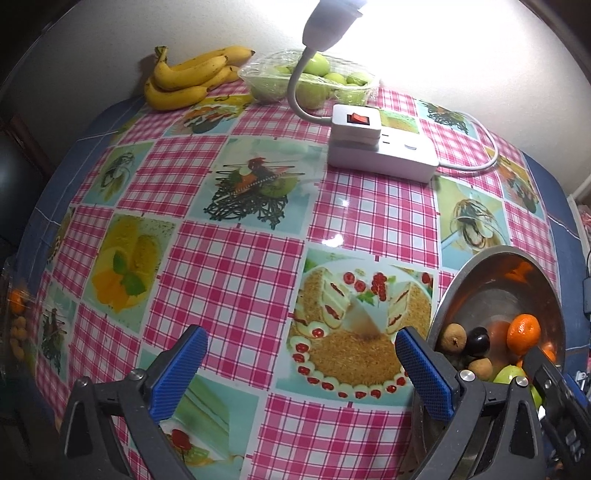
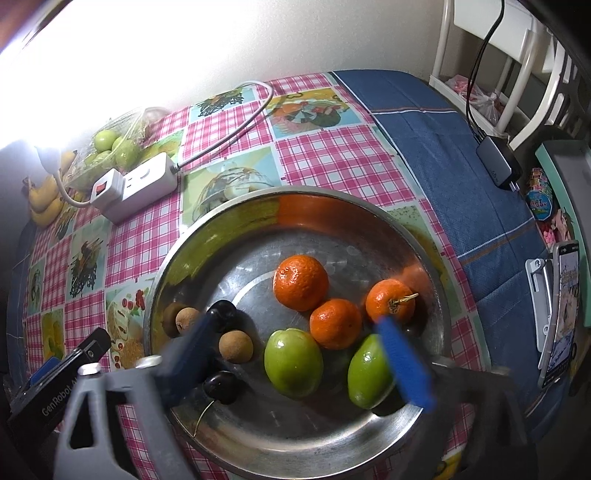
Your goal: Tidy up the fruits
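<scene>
A metal bowl [image 2: 332, 194] on the checked tablecloth holds three oranges [image 2: 300, 282], two green fruits [image 2: 293, 369], two brown longans [image 2: 235, 346] and two dark cherries [image 2: 221, 386]. My right gripper [image 2: 301, 354] hangs over the bowl, open, its blue pads [image 2: 402, 362] either side of the green fruits and not pressing on any fruit. My left gripper [image 1: 303, 369] is open over bare tablecloth just left of the bowl [image 1: 498, 258], with nothing between its fingers. An orange [image 1: 522, 332] and a longan [image 1: 452, 338] show inside the bowl.
Bananas [image 1: 188, 77] and a plastic tray of green fruits [image 1: 314, 81] sit by the far wall. A white power strip [image 1: 380, 147] with a gooseneck lamp [image 1: 325, 22] stands mid-table. A plastic box with orange fruit [image 1: 16, 299] sits at the left edge. A phone [image 2: 561, 314] stands right.
</scene>
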A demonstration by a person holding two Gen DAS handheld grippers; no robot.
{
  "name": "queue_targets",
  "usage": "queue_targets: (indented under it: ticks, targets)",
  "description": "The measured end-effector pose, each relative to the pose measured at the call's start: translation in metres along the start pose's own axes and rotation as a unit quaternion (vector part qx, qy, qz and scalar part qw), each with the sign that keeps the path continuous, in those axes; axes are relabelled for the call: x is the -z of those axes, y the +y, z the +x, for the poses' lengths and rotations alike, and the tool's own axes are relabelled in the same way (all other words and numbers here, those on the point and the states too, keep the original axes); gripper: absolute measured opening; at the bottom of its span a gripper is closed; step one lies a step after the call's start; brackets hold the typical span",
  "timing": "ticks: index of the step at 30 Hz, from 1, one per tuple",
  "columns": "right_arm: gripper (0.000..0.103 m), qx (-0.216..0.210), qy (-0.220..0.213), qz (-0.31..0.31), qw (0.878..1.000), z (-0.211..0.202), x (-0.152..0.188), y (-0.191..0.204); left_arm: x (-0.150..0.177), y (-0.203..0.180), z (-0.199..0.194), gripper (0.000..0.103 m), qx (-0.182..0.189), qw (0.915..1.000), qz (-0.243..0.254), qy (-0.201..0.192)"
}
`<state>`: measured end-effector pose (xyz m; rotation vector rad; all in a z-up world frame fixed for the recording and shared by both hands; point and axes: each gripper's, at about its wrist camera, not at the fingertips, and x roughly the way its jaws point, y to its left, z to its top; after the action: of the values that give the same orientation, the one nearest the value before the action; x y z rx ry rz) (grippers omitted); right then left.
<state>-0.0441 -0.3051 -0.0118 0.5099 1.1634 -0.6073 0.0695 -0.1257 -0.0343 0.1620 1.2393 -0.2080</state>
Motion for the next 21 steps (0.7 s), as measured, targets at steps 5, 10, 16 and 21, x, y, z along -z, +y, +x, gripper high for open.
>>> queue_targets:
  ticks: [5, 10, 16, 21]
  targets:
    - [0.103, 0.005, -0.001, -0.008, 1.000, 0.000, -0.001, 0.002, -0.002, 0.003, 0.000, 0.103, 0.003, 1.0000, 0.000, -0.004]
    - [0.103, 0.010, -0.003, -0.015, 1.000, 0.001, 0.001, 0.005, -0.002, 0.002, 0.000, 0.103, 0.008, 0.9999, 0.004, -0.008]
    - [0.103, 0.004, 0.001, -0.017, 1.000, 0.001, 0.011, 0.009, 0.005, 0.006, -0.006, 0.103, 0.012, 0.9998, 0.010, -0.015]
    - [0.103, -0.016, -0.009, -0.014, 1.000, -0.011, 0.025, 0.014, 0.017, 0.016, -0.019, 0.103, 0.004, 0.9993, 0.027, -0.027]
